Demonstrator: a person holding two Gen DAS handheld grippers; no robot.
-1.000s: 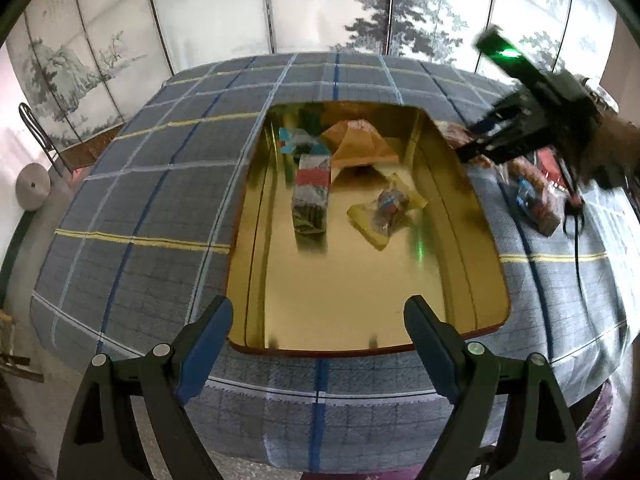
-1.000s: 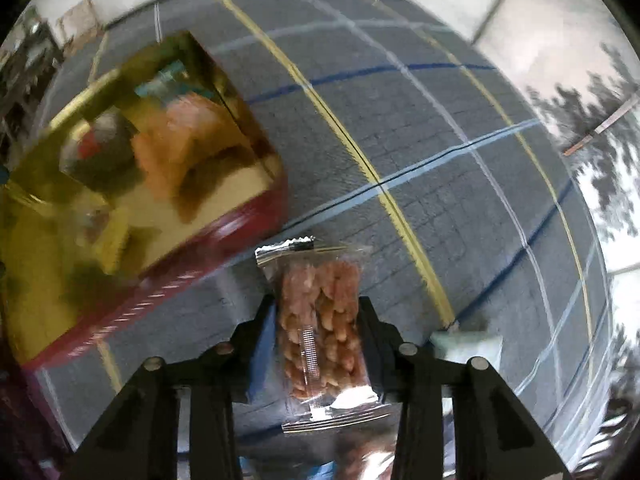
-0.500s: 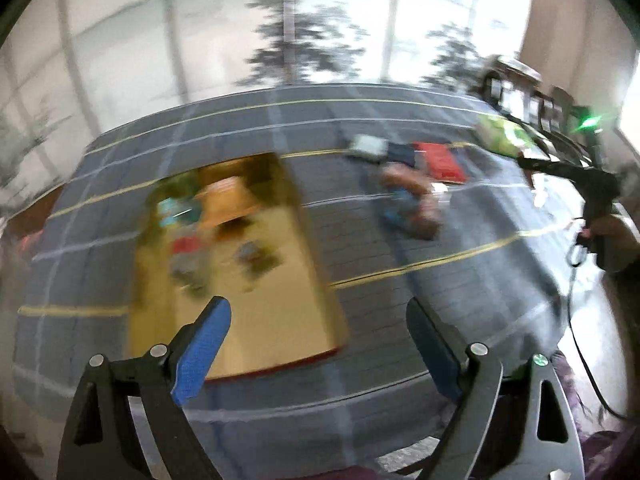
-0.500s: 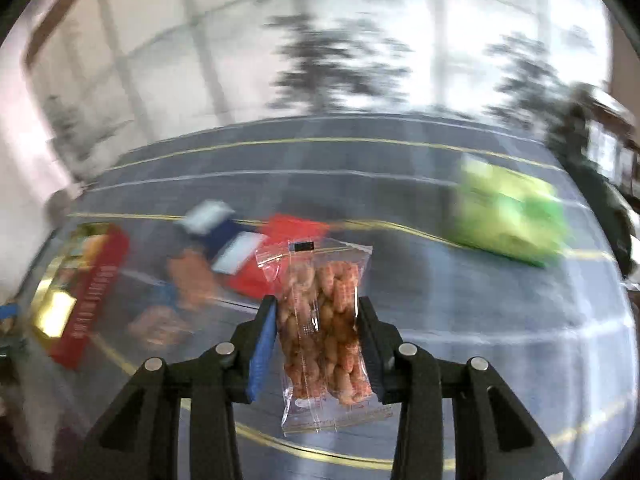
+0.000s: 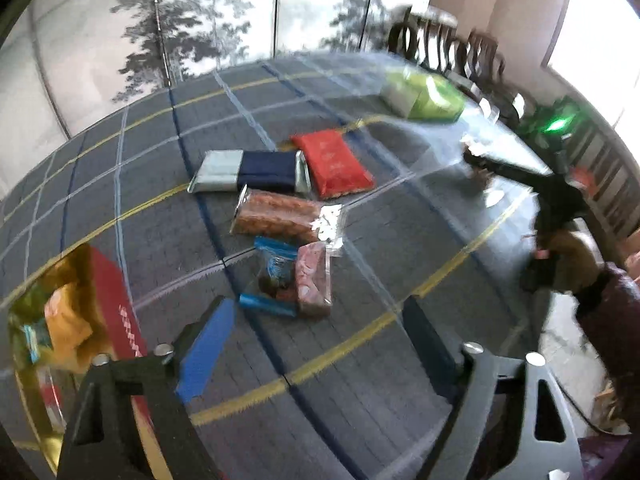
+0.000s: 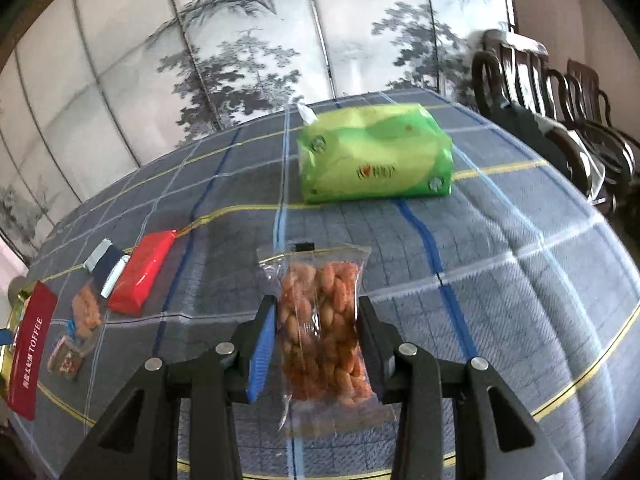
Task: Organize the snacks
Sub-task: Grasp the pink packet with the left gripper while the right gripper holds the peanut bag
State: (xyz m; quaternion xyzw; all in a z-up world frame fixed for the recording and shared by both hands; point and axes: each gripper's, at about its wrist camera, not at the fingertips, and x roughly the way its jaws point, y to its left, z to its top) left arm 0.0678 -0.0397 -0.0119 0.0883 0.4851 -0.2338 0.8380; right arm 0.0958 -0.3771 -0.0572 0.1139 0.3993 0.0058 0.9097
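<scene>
Right gripper (image 6: pixel 316 344) pinches a peanut pack (image 6: pixel 322 332), clear only in its own view. Left gripper (image 5: pixel 316 344), spread and empty, alone shows the tin's (image 5: pixel 112 300) inside.

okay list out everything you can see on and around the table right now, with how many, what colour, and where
Peanut packet: 1, clear with orange nuts, held in right hand-held gripper.
Green pack: 1, lime green, far side of table.
Red packet: 1, red, table middle.
Navy and silver packet: 1, beside red packet.
Orange snack packet: 1, below navy one.
Small packets: 2, blue and pinkish, side by side.
Toffee tin: 1, red outside, gold inside, holding snacks, left edge.
Tablecloth: 1, grey-blue plaid.
Chairs: several, dark wood, right.
Left hand-held gripper: open, empty.
Right hand-held gripper: shut.
</scene>
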